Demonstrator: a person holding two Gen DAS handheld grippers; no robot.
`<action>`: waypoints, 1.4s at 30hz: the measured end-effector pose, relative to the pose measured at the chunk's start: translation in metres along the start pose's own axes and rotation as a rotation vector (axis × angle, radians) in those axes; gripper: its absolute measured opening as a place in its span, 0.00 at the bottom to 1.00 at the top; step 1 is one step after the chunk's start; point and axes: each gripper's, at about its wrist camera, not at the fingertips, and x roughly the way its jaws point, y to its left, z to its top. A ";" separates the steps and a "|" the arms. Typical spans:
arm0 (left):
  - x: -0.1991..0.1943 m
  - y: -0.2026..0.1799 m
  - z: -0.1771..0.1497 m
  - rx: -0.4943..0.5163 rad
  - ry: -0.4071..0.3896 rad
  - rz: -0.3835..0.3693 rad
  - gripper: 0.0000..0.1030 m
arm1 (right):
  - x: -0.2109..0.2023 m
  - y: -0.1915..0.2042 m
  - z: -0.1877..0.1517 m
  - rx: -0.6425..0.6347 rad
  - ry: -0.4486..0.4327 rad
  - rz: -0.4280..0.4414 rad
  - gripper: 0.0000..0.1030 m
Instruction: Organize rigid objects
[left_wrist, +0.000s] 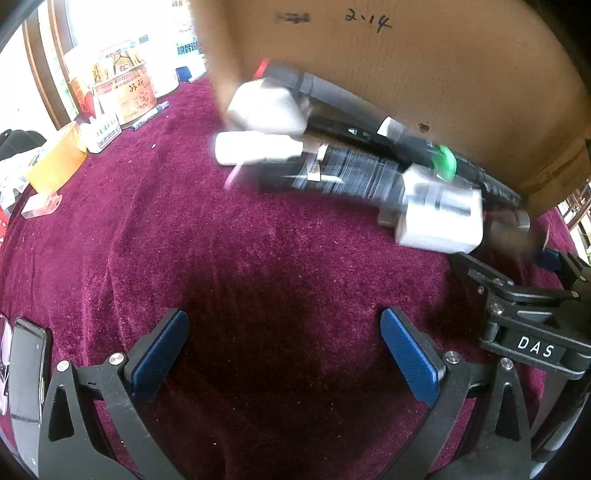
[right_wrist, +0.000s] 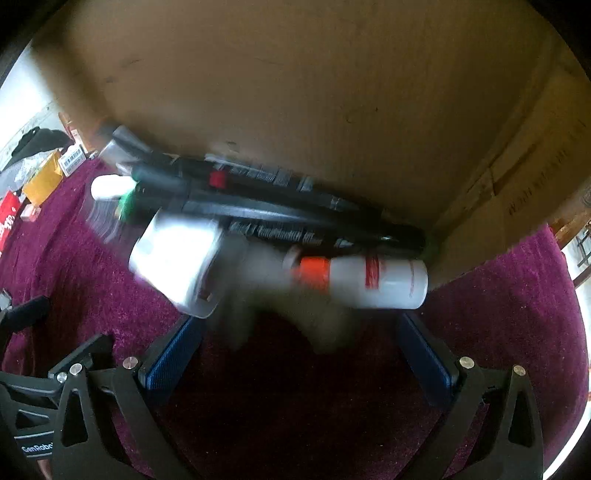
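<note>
Both grippers hang above a worktop covered with dark red velvet cloth (left_wrist: 155, 236). The left gripper (left_wrist: 284, 354) has its blue-padded fingers spread wide, with only cloth between them. The right gripper (right_wrist: 301, 354) is spread wide too and pinches nothing; it also shows at the right edge of the left wrist view (left_wrist: 532, 314).

A large brown cardboard box (left_wrist: 406, 74) lies on its side toward the far edge of the worktop, its open face turned to the grippers. At its mouth is a blurred heap of rigid things. A white plastic bottle with an orange band (right_wrist: 373, 282) lies on its side against the box's right wall, just in front of the right gripper. Beside it, to the left, is a white blocky object (right_wrist: 177, 254), perhaps a charger, but the blur makes this uncertain. Behind them long black tube-shaped items (right_wrist: 280, 210) lie along the box floor, one with a small red part (right_wrist: 217, 180). A green cap (left_wrist: 445, 162) shows among them.

At the far left corner of the worktop stand printed round tins (left_wrist: 125, 92), a blue marker pen (left_wrist: 149, 116), and a yellow transparent box (left_wrist: 57, 162). A dark phone (left_wrist: 27, 387) lies at the near left edge.
</note>
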 end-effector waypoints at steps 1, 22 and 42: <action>0.000 0.000 0.000 0.000 0.000 0.000 1.00 | 0.000 0.000 0.000 0.001 0.001 0.001 0.99; 0.000 -0.001 0.000 0.000 -0.002 0.001 1.00 | 0.000 0.004 0.004 0.003 0.000 0.002 0.99; -0.006 0.001 -0.008 0.049 0.035 -0.020 1.00 | 0.001 0.003 0.004 0.001 -0.001 0.008 0.99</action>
